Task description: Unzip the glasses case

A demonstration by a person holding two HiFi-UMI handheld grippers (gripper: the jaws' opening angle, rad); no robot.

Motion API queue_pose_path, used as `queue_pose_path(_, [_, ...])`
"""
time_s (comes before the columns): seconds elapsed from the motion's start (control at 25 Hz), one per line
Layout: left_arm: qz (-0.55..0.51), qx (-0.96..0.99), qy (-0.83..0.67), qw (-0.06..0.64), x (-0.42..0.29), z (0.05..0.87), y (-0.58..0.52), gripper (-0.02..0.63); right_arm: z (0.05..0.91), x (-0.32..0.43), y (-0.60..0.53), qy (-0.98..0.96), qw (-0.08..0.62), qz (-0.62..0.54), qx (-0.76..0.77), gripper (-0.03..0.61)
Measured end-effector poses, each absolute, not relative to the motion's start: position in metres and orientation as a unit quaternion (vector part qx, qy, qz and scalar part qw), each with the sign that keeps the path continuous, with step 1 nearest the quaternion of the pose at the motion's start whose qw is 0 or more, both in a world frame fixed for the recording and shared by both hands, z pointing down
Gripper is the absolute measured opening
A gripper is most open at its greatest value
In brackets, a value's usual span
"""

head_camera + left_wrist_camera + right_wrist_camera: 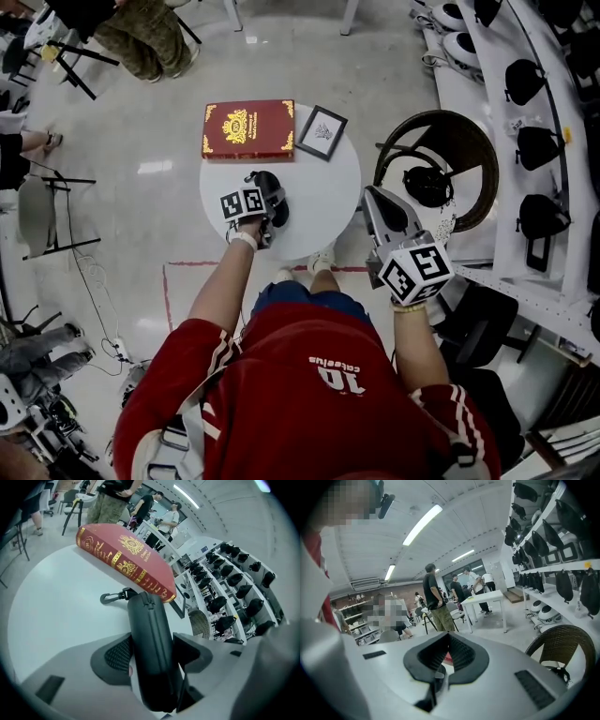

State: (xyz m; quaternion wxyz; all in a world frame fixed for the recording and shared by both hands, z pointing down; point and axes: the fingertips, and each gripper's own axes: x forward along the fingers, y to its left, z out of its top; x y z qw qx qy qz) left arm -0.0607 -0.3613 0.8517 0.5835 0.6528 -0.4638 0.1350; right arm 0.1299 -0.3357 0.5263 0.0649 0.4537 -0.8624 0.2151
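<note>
The black glasses case (275, 199) lies on the round white table (330, 208) with its zip running along the top, closed as far as I can see. My left gripper (267, 208) reaches down over its near end. In the left gripper view the case (151, 620) fills the gap, and the left gripper (152, 638) has a pad against each side. A black clip (110, 597) hangs off the case's far end. My right gripper (377, 197) hangs beside the table's right edge, away from the case. In its own view the right gripper (449, 637) has its tips together and holds nothing.
A red book with gold print (248, 128) lies at the table's far side, just beyond the case (124, 559). A small picture frame (322, 132) sits beside it. A wicker chair (441, 164) and shelves of black gear (539, 141) stand to the right. People stand further off.
</note>
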Motion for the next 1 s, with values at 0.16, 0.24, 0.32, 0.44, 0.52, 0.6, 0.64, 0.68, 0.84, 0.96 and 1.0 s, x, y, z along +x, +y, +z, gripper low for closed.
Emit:
queue_pose_path(0.16, [0.104,0.658,-0.452,0.593,-0.061,0.846,-0.356,0.264,0.522,0.132,-0.331,-0.862,0.066,0.21,0.456,0.014])
queue_pose_path(0.24, [0.081,0.662,-0.448,0.595,-0.063,0.837,-0.357,0.259,0.519,0.132,-0.33,-0.863,0.065,0.206,0.457,0.014])
queue_pose_path(0.32, [0.064,0.67,-0.446,0.591,-0.066,0.825,-0.359,0.258,0.514,0.131,-0.329,-0.864,0.063,0.202,0.457,0.014])
queue_pose_path(0.44, [0.041,0.684,-0.445,0.577,-0.072,0.8,-0.36,0.256,0.504,0.127,-0.326,-0.867,0.058,0.193,0.456,0.014])
queue_pose_path(0.52, [0.021,0.7,-0.438,0.563,-0.075,0.779,-0.36,0.256,0.495,0.123,-0.324,-0.869,0.053,0.186,0.455,0.014])
queue_pose_path(0.6, [0.003,0.72,-0.43,0.544,-0.078,0.755,-0.36,0.256,0.487,0.117,-0.322,-0.872,0.047,0.179,0.453,0.014])
queue_pose_path(0.64, [-0.003,0.729,-0.429,0.534,-0.08,0.743,-0.359,0.258,0.482,0.115,-0.32,-0.873,0.045,0.175,0.453,0.014])
queue_pose_path(0.68, [-0.007,0.737,-0.427,0.524,-0.082,0.732,-0.358,0.258,0.478,0.112,-0.319,-0.874,0.042,0.172,0.452,0.014])
queue_pose_path(0.84, [-0.019,0.764,-0.418,0.49,-0.088,0.69,-0.35,0.258,0.462,0.1,-0.31,-0.878,0.034,0.16,0.449,0.014])
queue_pose_path(0.96, [-0.034,0.784,-0.412,0.463,-0.092,0.659,-0.346,0.258,0.452,0.09,-0.303,-0.882,0.03,0.15,0.446,0.014])
queue_pose_path(1.0, [-0.039,0.79,-0.411,0.453,-0.094,0.649,-0.345,0.258,0.448,0.086,-0.3,-0.883,0.029,0.147,0.444,0.014])
